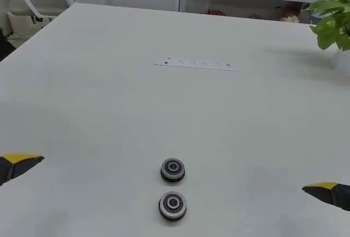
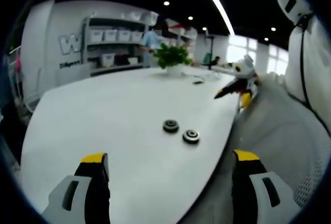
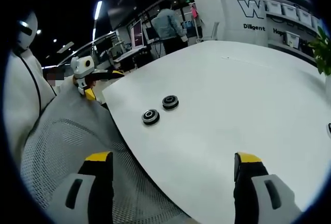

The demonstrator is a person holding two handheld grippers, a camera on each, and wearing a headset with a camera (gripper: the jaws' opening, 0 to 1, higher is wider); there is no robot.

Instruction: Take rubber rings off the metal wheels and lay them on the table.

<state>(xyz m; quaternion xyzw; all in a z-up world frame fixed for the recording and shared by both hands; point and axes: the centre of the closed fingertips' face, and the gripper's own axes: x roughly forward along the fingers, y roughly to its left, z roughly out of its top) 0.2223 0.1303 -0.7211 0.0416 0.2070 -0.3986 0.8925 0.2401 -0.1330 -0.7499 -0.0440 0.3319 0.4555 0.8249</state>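
Head view looks down on the broad white table (image 1: 109,111), which runs across almost the whole frame. The black, yellow-tipped left gripper (image 1: 19,164) shows at the lower left edge of the frame. Its twin, the black, yellow-tipped right gripper (image 1: 327,191), shows at the lower right edge, well apart from it.

Between them, at lower centre, lie two small round metal wheels. The lower wheel (image 1: 173,205) sits just beneath the upper wheel (image 1: 173,169), apart from it by a thin strip of table. Each wheel lies flat with its hub hole facing up, and a black rubber ring (image 1: 173,217) is seated around its rim. No ring has been laid on the table yet.

Left gripper view has that gripper's jaws spread wide at the bottom of the frame, with nothing between them. Both wheels sit ahead of the jaws, a little right of centre. Right gripper view shows its jaws spread just as wide and also empty, with the wheels ahead and up to the left of centre.

The wheels look about midway between the two grippers, so neither seems clearly nearer. Being round and flat, a wheel offers no long axis to line up with. What matters is the pair's stacking up the head-view frame: each gripper has open access to either wheel from its own side. One gripper will probably have to pin a hub while the other peels the ring off.
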